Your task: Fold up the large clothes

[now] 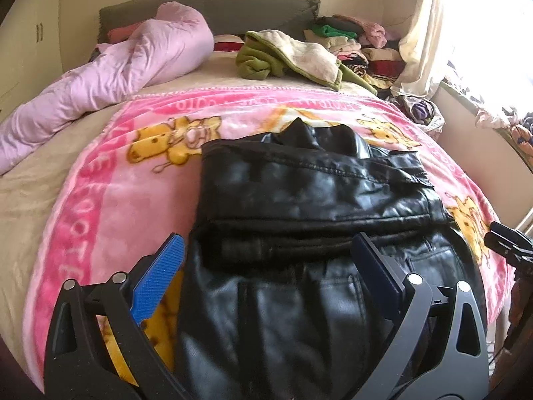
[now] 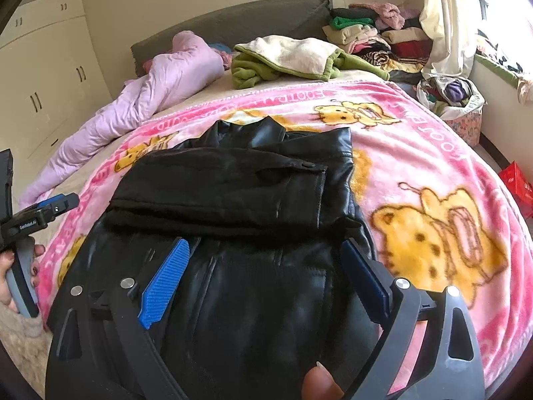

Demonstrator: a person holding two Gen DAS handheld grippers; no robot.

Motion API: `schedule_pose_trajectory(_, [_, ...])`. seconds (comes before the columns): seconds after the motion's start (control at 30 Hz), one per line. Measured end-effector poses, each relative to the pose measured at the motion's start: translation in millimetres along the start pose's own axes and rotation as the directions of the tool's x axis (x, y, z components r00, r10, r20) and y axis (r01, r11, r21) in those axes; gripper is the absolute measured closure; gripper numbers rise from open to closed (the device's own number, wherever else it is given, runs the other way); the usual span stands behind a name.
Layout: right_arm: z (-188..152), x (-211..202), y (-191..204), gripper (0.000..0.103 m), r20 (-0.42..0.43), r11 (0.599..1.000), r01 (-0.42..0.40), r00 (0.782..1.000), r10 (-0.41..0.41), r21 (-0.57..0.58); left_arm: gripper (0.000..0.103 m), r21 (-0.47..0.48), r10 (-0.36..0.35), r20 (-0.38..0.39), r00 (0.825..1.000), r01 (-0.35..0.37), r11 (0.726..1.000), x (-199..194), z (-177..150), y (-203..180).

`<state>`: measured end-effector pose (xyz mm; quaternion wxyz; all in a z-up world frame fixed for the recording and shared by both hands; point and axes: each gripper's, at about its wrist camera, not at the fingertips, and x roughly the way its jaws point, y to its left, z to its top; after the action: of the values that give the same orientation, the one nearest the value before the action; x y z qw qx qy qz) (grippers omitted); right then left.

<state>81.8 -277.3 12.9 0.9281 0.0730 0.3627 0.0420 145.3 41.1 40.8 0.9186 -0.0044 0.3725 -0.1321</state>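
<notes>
Near the blanket's (image 1: 110,200) front edge lies one black jacket (image 1: 299,200); my left gripper (image 1: 268,250) and right gripper (image 2: 265,250) hover over it, both spread apart, holding nothing.

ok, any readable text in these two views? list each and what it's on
"GenRobot.AI": white print on the left tool, seen from the right wrist view.
Pink blanket: large border lettering, upside down and distorted, not reliably readable.
Red box on the floor: white print, too blurred to read.
</notes>
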Motion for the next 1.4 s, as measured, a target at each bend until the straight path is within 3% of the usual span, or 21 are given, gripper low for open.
schedule_pose_trajectory(0.2, [-16.3,-18.8,-4.2,0.011,0.012,1.0,-0.005,1.0,0.005,-0.017,0.009,0.032,0.037,-0.024,0.999,-0.037,0.999,-17.7,-23.6,9.1])
schedule_pose_trajectory(0.53, [-48.2,-36.5,-14.2,0.011,-0.021,1.0,0.007,1.0,-0.008,-0.023,0.009,0.15,0.095,-0.145,0.985,-0.073,0.986,-26.4,-72.6,14.9])
schedule_pose_trajectory(0.7, [-63.7,-42.7,-20.0,0.011,-0.053,1.0,-0.003,0.999,0.002,-0.023,0.009,0.107,0.031,-0.253,0.967,-0.004,0.994,-24.0,-97.7,31.1])
schedule_pose_trajectory(0.87, [-85.7,-43.1,-20.6,0.011,-0.121,0.999,-0.021,0.993,0.016,-0.042,0.009,0.084,-0.025,-0.314,0.949,0.054,0.995,-26.8,-114.2,38.6])
schedule_pose_trajectory(1.03, [-112.6,-43.9,-25.4,0.011,-0.189,0.999,-0.038,0.981,0.033,-0.025,0.01,0.044,-0.086,-0.387,0.918,0.111,0.993,-20.6,-130.2,42.7])
schedule_pose_trajectory(1.23, [-134.8,-47.2,-30.7,0.011,-0.252,0.998,-0.056,0.966,0.049,-0.02,0.041,0.037,-0.124,-0.435,0.892,0.155,0.987,-18.2,-140.6,36.2])
schedule_pose_trajectory(1.4, [-149.2,-48.4,-40.9,0.011,-0.299,0.996,-0.089,0.95,0.09,0.017,0.046,0.025,-0.13,-0.455,0.881,0.158,0.987,-16.4,-142.9,35.9])
